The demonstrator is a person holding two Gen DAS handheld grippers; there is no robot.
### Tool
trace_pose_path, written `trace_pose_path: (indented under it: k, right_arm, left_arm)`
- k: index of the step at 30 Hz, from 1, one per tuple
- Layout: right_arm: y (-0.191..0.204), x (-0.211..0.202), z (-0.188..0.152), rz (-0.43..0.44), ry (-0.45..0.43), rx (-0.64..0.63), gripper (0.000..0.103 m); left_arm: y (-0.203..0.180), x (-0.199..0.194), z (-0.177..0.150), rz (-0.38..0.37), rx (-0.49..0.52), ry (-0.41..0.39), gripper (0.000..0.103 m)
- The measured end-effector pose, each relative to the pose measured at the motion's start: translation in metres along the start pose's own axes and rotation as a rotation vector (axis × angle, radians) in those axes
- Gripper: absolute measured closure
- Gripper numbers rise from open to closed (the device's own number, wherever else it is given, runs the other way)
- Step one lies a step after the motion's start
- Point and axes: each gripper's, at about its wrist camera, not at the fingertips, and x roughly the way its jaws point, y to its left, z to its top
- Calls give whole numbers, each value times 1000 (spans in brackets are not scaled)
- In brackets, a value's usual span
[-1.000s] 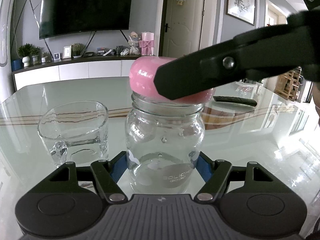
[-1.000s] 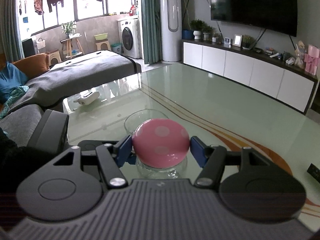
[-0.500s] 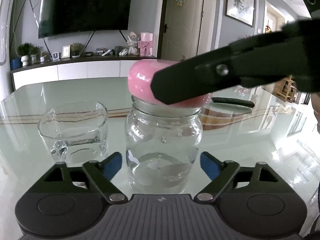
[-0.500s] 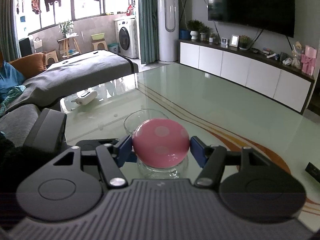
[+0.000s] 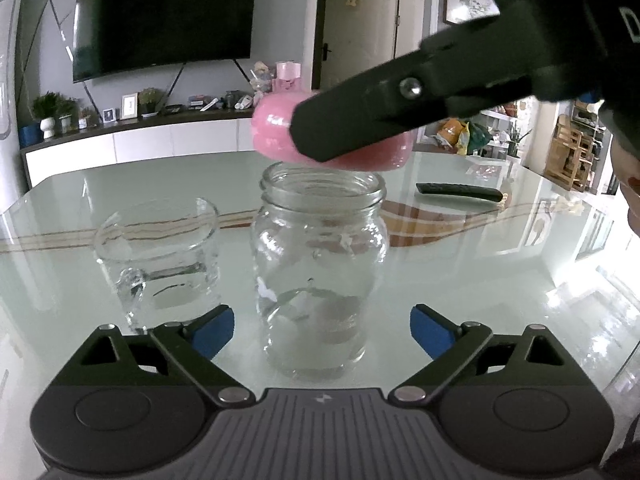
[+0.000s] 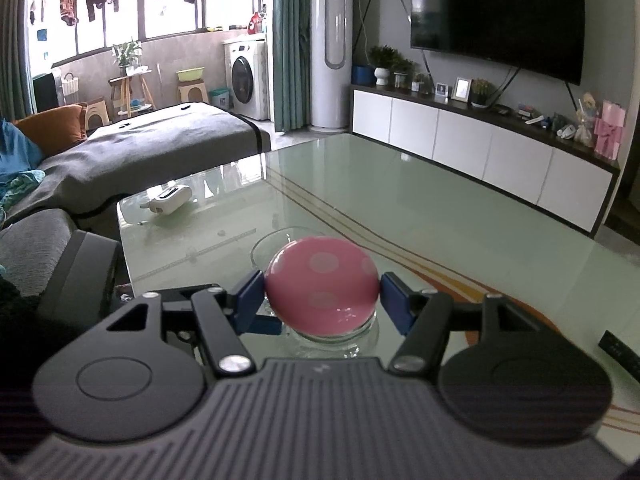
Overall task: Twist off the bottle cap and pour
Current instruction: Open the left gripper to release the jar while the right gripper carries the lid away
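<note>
Our right gripper (image 6: 322,294) pinches the pink spotted cap (image 6: 321,281) just above the open bottle (image 5: 322,264) on the counter (image 5: 480,264). Our left gripper (image 5: 322,330) is spread around it, untouching. No label reads clearly.

No text, label or number is legible.

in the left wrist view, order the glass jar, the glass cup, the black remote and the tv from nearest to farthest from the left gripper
1. Glass jar: dead ahead of the left gripper, between its open jaws, untouched.
2. Glass cup: just left of the jar, slightly farther back.
3. Black remote: right side, farther across the table.
4. TV: on the far wall, upper left.
</note>
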Motion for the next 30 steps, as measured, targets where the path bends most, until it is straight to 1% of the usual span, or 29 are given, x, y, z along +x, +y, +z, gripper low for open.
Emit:
trace_pose_path:
  k: [7, 15, 20, 23, 30]
  right_arm:
    - [5, -9, 0, -15, -10, -6, 39]
    - [9, -19, -4, -36, -14, 0, 39]
    - [8, -29, -11, -68, -17, 25, 39]
    - [7, -33, -15, -83, -17, 37, 39]
    - [1, -40, -30, -144, -18, 88, 39]
  left_arm:
    - [13, -6, 1, 23, -38, 19, 6]
    - [19, -17, -1, 77, -50, 23, 6]
    - [22, -21, 1, 97, -46, 21, 6]
    - [23, -26, 2, 110, -46, 13, 3]
    - [23, -33, 2, 128, -44, 1, 2]
